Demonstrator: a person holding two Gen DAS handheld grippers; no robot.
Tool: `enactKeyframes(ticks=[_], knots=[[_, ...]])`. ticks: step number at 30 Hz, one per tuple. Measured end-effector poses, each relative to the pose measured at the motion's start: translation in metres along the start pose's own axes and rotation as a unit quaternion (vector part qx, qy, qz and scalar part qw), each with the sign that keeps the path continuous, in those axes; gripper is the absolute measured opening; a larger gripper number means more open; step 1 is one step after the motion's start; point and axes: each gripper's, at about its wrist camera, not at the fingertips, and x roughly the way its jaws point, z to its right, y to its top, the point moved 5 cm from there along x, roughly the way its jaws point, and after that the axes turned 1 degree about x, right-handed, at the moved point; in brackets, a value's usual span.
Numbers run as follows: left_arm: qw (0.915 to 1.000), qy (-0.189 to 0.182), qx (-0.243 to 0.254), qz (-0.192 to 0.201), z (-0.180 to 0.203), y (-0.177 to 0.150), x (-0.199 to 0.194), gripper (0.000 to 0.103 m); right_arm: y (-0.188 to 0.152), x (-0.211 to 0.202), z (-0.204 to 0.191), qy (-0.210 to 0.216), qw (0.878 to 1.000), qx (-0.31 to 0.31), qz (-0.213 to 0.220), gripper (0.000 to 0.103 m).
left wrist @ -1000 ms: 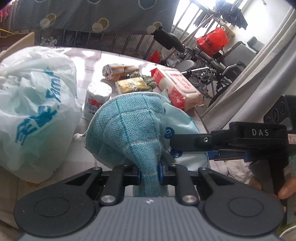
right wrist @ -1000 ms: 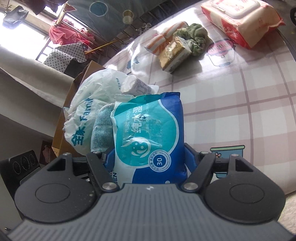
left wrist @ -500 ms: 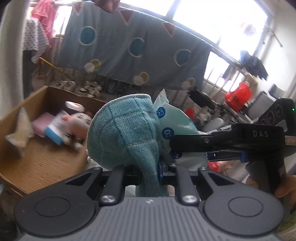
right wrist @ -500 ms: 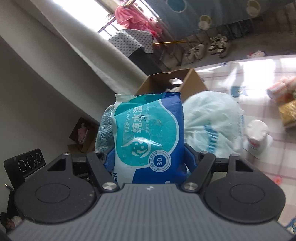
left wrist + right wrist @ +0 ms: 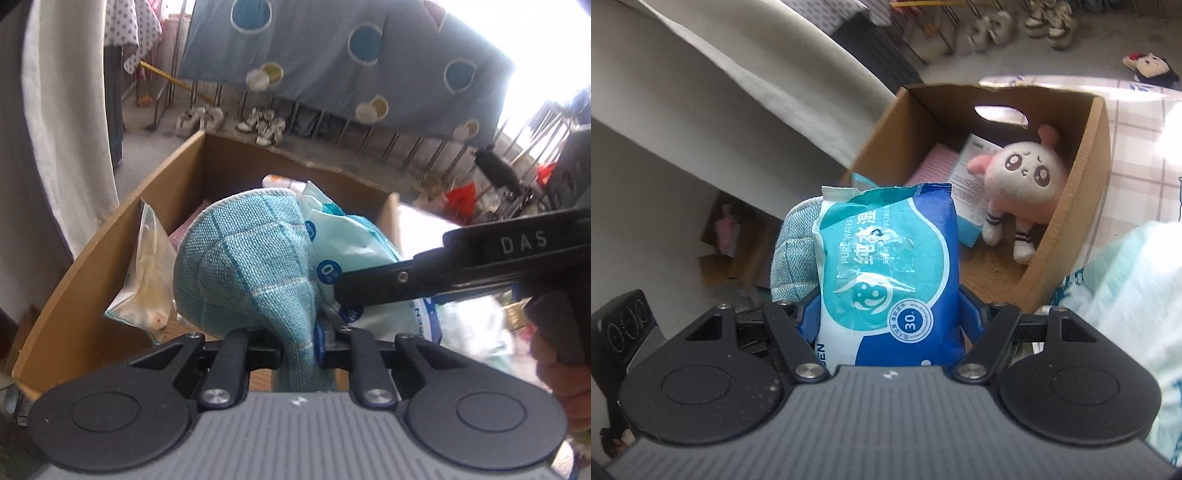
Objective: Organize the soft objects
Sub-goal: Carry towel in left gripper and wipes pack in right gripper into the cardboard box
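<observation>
So both tools are loaded, and everything sits around the cardboard box. The left tool is squeezed nearly together, pinching a gathered bunch of the teal woven cloth, which balloons out above the fingers and hangs over the near end of the box. The right tool is spread fairly wide, but that's because it's clamped on the flat sides of a blue pack of wet wipes, blue pads tight against both edges. The pack is held upright just short of the box's near wall, and the cloth is pressed right against its left side.

Inside the box there's a pink-and-white plush toy leaning on the right wall, a pale booklet-looking packet beside it and something pink further back. From the left wrist view a clear zip bag leans on the box's left wall. A white plastic bag sits on the checked surface just right of the box.
</observation>
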Motion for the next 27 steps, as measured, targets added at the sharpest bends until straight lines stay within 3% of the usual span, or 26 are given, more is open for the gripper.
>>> enactKeyframes(ticks=[7,14,21,27], knots=[[0.9954,0.016,0.057,-0.076,-0.041,0.007,0.053,0.017,0.022,0.073,0.007,-0.083,0.995,0.0,-0.05,0.071],[0.9847,0.029,0.097,-0.142,-0.061,0.001,0.085,0.017,0.031,0.129,0.023,-0.11,0.989,0.047,-0.086,0.071],[0.9813,0.03,0.095,-0.165,-0.072,0.004,0.095,0.022,0.019,0.152,0.033,-0.121,0.981,0.098,-0.114,0.074],[0.9847,0.029,0.075,-0.155,-0.077,0.008,0.085,0.037,0.018,0.157,0.043,-0.115,0.978,0.123,-0.123,0.079]])
